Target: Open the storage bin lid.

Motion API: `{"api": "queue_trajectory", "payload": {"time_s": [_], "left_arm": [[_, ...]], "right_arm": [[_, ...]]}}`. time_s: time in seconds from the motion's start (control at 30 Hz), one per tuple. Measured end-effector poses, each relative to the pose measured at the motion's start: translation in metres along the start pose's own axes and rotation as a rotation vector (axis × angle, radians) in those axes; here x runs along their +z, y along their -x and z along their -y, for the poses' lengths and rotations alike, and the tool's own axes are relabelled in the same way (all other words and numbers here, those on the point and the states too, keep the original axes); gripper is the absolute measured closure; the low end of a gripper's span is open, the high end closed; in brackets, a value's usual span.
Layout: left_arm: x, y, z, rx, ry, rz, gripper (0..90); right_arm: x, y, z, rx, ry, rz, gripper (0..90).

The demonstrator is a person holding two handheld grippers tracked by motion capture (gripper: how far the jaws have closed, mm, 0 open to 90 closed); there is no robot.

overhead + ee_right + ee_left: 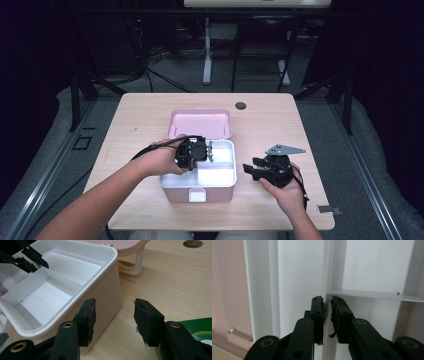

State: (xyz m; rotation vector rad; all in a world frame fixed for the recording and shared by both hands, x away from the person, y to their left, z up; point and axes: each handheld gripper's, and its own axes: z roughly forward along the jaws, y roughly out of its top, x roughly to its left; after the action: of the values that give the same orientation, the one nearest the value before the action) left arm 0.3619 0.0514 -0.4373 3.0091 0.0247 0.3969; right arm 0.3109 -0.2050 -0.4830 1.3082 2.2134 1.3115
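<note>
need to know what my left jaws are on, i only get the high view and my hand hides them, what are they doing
Observer: In the left gripper view the left gripper has its jaws on either side of a thin white divider wall of the inner tray; only a narrow gap shows beside the pads.
Operator: ok and the right one, anything in it
Observer: No. In the right gripper view the right gripper stands open with only bare table between the jaws, beside the pink box.
Operator: anything near it i could bump
Observer: A green object lies at the lower right corner of that view, behind the right jaw; what it is I cannot tell.
</note>
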Motion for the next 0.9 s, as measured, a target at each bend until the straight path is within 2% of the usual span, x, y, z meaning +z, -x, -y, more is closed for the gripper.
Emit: {"api": "queue_trajectory", "payload": {"time_s": [0.2,0.47,0.6,0.9], "left_arm": [[0.0022,0.0,-0.0011,0.012,-0.01,0.0,84.4],[0.002,0.0003,-0.0021,0.035,-0.019,-0.002,84.6],[0.0012,0.0001,-0.0019,0.035,-0.019,0.001,85.0],[-0.0025,0.0022,-0.0015,0.044,-0.026,-0.02,85.8]], "right_arm": [[0.001,0.0006,0.0007,0.005,-0.001,-0.002,51.4],[0.0016,-0.0001,0.0008,0.006,-0.002,-0.005,51.4],[0.0014,0.0003,0.0008,0.006,0.0,-0.005,51.5],[-0.0019,0.0033,0.0007,0.024,0.025,0.002,52.3]]}}
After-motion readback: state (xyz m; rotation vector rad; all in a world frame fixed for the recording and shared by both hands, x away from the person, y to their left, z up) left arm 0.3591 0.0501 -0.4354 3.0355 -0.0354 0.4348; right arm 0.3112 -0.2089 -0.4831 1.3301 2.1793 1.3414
